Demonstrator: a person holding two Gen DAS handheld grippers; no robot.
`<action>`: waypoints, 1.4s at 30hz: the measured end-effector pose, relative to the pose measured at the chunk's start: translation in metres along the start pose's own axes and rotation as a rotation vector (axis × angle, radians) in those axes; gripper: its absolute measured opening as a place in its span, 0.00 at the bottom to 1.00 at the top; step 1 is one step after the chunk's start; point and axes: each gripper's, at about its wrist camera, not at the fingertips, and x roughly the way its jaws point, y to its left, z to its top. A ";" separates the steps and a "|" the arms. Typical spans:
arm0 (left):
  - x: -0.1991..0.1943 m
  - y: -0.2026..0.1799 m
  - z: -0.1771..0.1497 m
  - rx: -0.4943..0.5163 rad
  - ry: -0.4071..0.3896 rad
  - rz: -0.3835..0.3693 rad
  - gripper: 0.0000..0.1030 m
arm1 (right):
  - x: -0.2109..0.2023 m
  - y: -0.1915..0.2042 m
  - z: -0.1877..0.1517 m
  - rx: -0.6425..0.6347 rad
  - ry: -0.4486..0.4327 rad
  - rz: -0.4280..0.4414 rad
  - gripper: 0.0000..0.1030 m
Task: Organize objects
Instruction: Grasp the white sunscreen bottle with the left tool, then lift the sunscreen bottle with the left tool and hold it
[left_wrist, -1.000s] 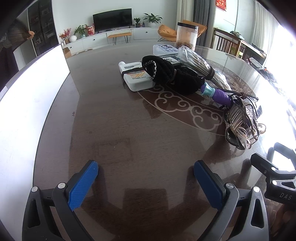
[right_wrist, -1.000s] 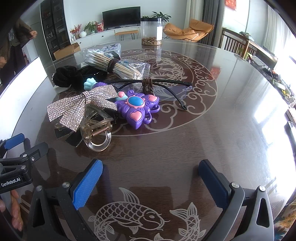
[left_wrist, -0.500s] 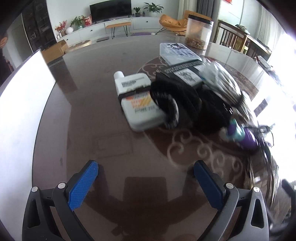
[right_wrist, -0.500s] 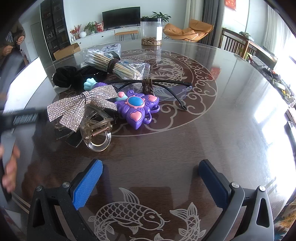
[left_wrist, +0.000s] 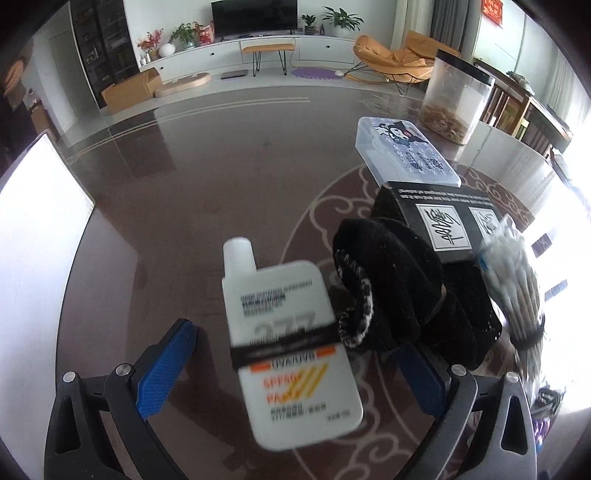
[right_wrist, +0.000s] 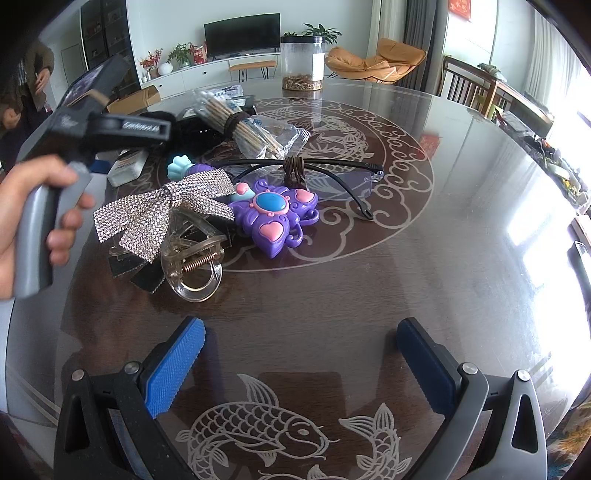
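My left gripper (left_wrist: 295, 365) is open, its blue pads on either side of a white sunscreen bottle (left_wrist: 291, 343) that lies flat on the table with a black band around it. A black scrunchie (left_wrist: 388, 284) rests against the bottle's right side. My right gripper (right_wrist: 303, 365) is open and empty above the bare front of the table. Ahead of it lie a rhinestone bow clip (right_wrist: 162, 214), a clear claw clip (right_wrist: 195, 266), a purple butterfly toy (right_wrist: 275, 212) and glasses (right_wrist: 332, 177). The left gripper's body shows in the right wrist view, held by a hand (right_wrist: 22, 218).
A black box (left_wrist: 443, 218), a clear lidded case (left_wrist: 402, 151) and a bundle of cotton swabs (left_wrist: 513, 288) lie right of the bottle. A tall clear jar (left_wrist: 454, 103) stands farther back. A white board (left_wrist: 37, 221) runs along the table's left edge.
My left gripper has moved forward to the sunscreen bottle, which now lies between its open pads. My right gripper has not moved.
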 end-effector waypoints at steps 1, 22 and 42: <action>0.002 0.001 0.003 0.004 0.002 -0.002 1.00 | -0.001 0.000 0.000 0.000 0.000 0.000 1.00; -0.070 0.043 -0.114 0.072 -0.103 -0.042 0.52 | 0.000 0.000 0.000 0.001 -0.001 -0.001 1.00; -0.080 0.051 -0.154 0.085 -0.101 -0.055 1.00 | 0.000 0.000 0.000 0.002 -0.002 -0.001 1.00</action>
